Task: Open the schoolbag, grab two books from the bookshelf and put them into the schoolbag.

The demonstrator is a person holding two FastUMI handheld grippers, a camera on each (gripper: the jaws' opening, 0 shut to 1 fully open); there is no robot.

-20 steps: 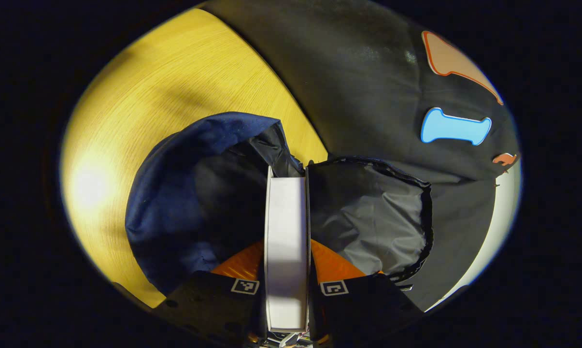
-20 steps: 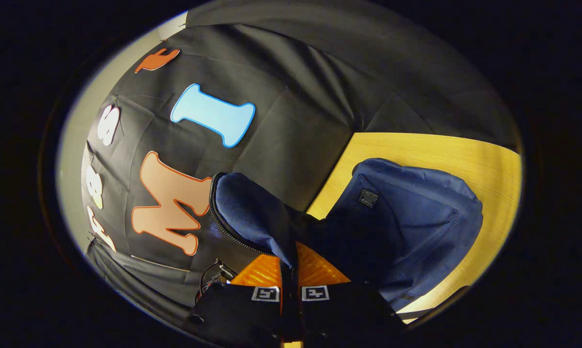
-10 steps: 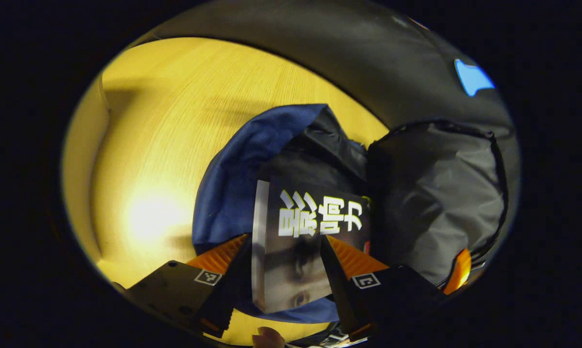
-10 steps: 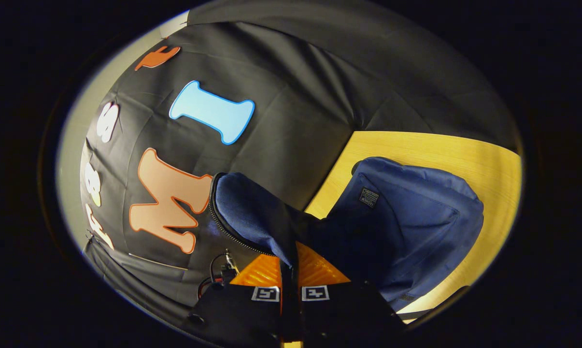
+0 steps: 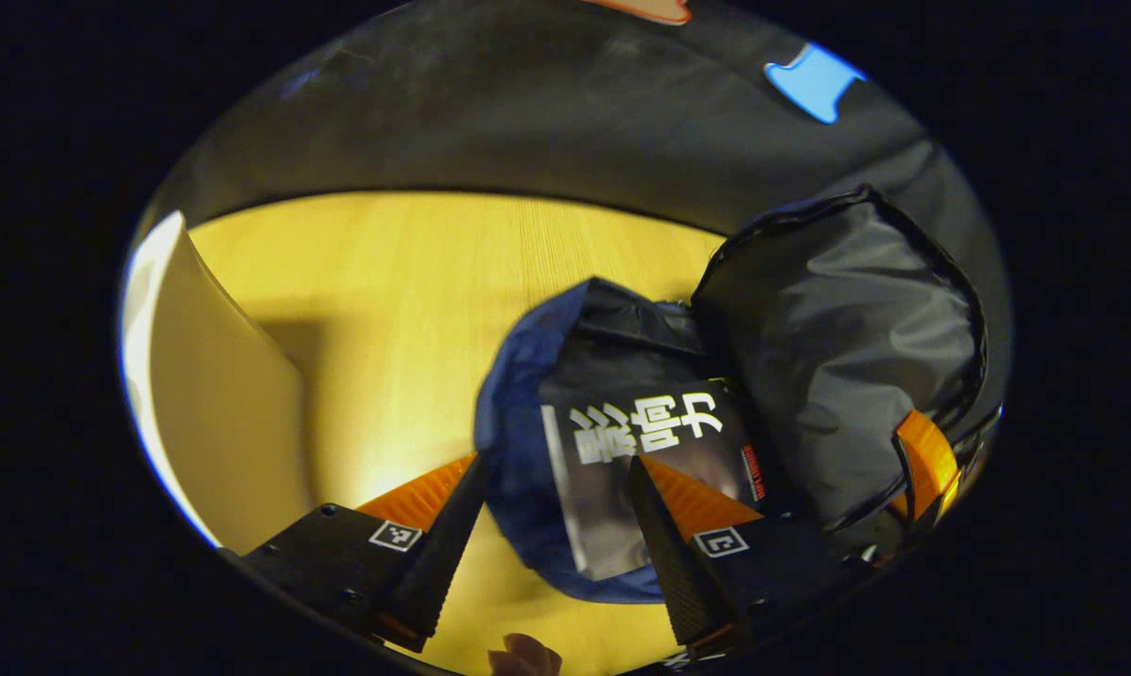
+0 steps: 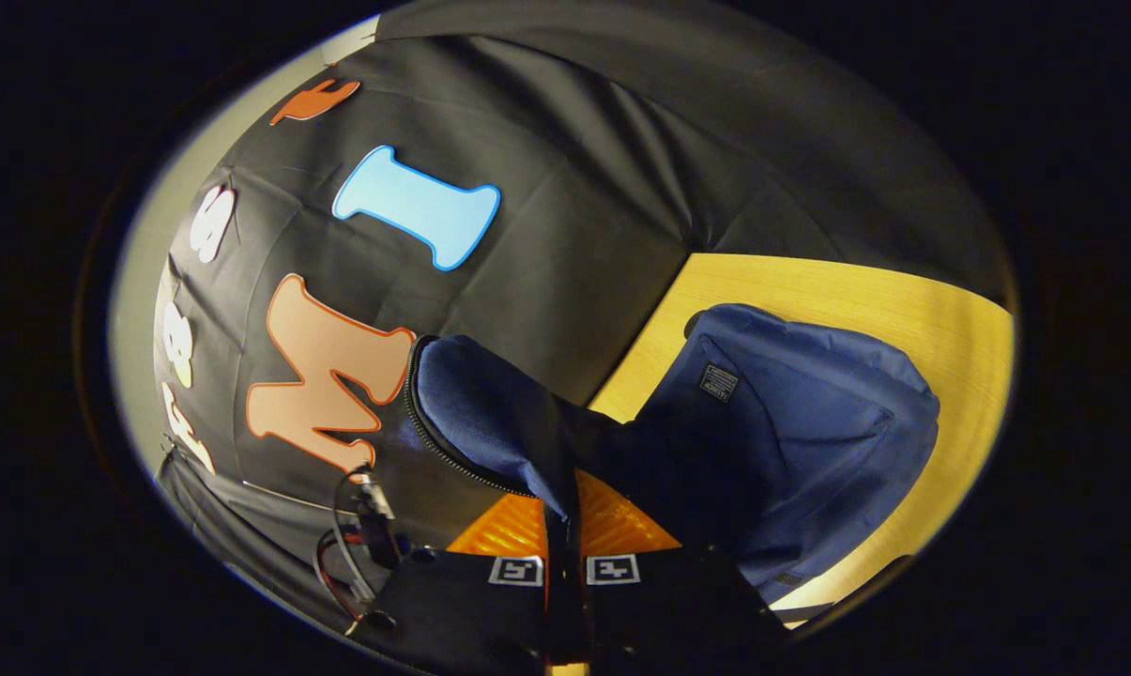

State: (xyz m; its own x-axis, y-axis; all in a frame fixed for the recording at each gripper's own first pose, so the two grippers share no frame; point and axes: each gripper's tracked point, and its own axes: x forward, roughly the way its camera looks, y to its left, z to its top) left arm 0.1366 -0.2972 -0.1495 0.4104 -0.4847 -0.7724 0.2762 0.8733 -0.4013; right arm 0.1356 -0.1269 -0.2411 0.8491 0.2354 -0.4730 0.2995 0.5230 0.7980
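Left gripper [image 5: 551, 526] jaws wide, holding nothing; book [image 5: 654, 469] sits in the open schoolbag [image 5: 527, 394] on the table [image 5: 387, 282]. Right gripper [image 6: 565, 526] clamped on the bag's flap [image 6: 490, 413], apparently holding it up.

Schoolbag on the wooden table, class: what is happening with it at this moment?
A person is packing the dark blue fabric schoolbag, which lies on the yellow wooden table. The right gripper is shut on the bag's grey-lined zippered flap, holding it up so the mouth stays open. The left gripper is open above the opening, and a dark-covered book with white lettering sits partly inside the bag, apart from both fingers. A pale upright panel stands at the table's left side.
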